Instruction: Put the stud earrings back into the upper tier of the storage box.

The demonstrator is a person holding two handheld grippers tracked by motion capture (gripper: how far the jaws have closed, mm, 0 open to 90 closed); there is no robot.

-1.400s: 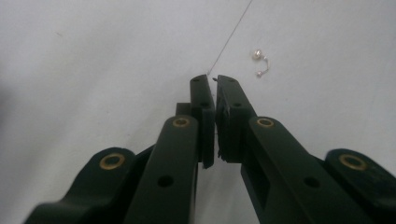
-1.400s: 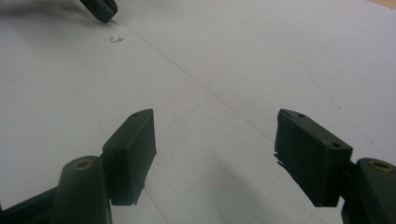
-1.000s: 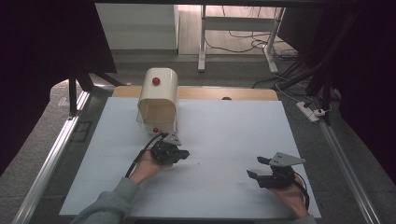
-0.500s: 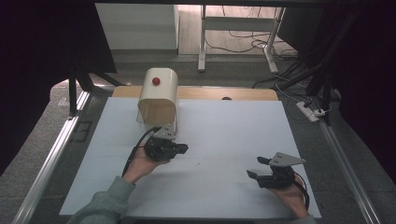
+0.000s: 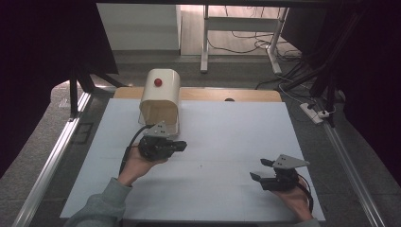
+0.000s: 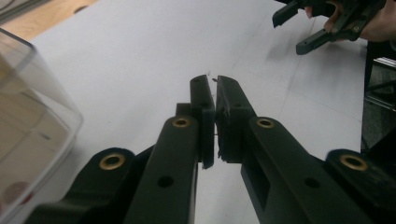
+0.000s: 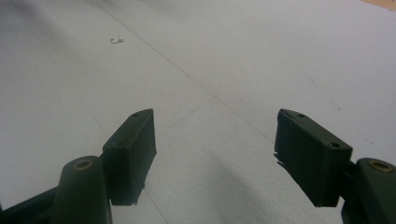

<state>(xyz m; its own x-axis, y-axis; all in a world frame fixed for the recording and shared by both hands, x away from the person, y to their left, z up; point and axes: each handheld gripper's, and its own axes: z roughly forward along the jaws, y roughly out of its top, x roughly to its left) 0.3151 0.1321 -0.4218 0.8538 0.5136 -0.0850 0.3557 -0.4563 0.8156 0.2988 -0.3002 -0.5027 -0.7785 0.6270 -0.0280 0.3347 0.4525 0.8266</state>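
Left hand-held gripper (image 6: 214, 100) — jaws nearly together — above white table (image 6: 140, 56), clear box (image 6: 28, 126) beside.

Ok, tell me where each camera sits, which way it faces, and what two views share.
High view: above the near edge, looking forward and down at the white table and cream box; both forearms show.
Left gripper view: on the left gripper, jaws nearly together, facing the right gripper.
Right gripper view: on the right gripper, jaws apart, facing a small hook.
Shared: the table.

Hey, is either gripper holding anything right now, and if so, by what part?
The right gripper is open and empty. The left gripper is nearly shut; a thin wire-like sliver shows between its pads, too small to identify.
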